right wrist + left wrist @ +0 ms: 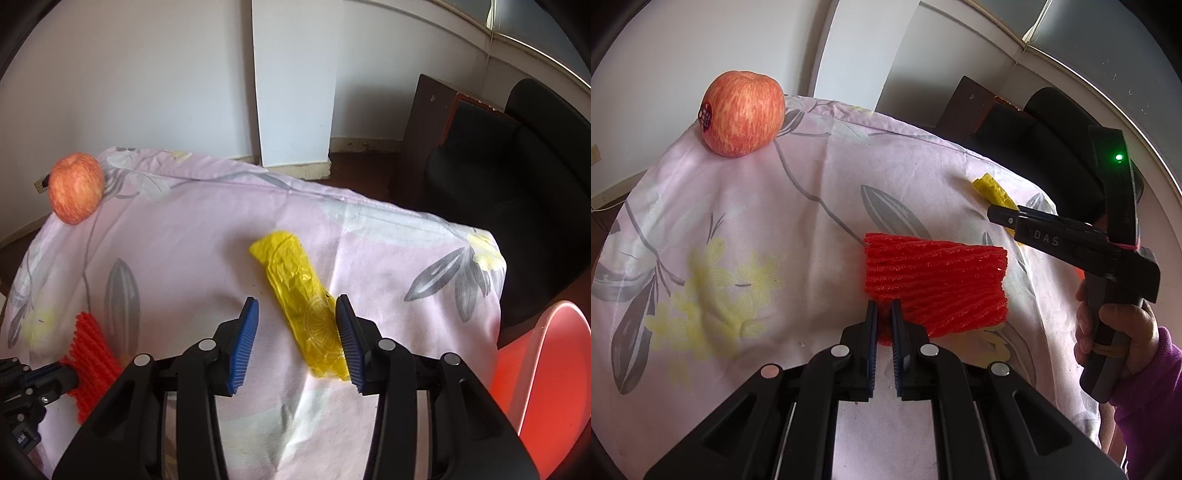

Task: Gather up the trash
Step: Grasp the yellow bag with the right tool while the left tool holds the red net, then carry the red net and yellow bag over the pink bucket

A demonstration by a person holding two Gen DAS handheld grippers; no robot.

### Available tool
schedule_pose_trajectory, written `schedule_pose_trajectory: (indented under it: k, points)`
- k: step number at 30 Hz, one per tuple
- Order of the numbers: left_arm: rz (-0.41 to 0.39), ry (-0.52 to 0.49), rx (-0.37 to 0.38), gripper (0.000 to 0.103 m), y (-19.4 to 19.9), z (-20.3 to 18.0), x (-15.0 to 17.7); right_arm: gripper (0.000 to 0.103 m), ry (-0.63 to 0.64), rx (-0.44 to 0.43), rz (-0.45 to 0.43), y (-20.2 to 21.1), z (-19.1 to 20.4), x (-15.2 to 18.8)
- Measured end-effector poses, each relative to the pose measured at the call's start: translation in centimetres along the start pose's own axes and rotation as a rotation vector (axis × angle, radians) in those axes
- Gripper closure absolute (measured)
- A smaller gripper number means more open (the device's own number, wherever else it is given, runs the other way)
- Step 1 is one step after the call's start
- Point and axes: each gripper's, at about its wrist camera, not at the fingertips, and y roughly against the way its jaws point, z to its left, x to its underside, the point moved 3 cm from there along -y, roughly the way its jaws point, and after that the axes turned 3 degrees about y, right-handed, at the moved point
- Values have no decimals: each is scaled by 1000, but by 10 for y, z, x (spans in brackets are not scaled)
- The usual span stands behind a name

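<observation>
A red foam fruit net lies on the pink floral cloth. My left gripper is shut on the net's near corner; the net also shows at the lower left of the right wrist view. A yellow plastic wrapper lies flat on the cloth; its far end shows in the left wrist view. My right gripper is open, just above the wrapper's near end, which lies between the blue pads, nearer the right one. From the left wrist view the right gripper appears side-on over the wrapper.
A red-striped apple with a sticker sits at the far left corner of the cloth. An orange-red bin stands off the table's right edge. A black chair and a brown board stand behind.
</observation>
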Motion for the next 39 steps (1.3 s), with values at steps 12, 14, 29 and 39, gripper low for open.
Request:
schedule_pose_trajectory:
  k: [12, 14, 29, 39]
  points:
    - [0, -8, -10, 97, 0, -2, 0, 83, -141, -115, -57, 35, -6, 19]
    - [0, -10, -12, 97, -1, -2, -1, 83, -158, -137, -62, 45, -1, 28]
    - [-1, -27, -32, 97, -2, -3, -1, 83, -308, -239, -28, 88, 17, 99]
    - [-2, -47, -55, 97, -2, -5, -1, 83, -345, -251, -36, 99, 12, 126]
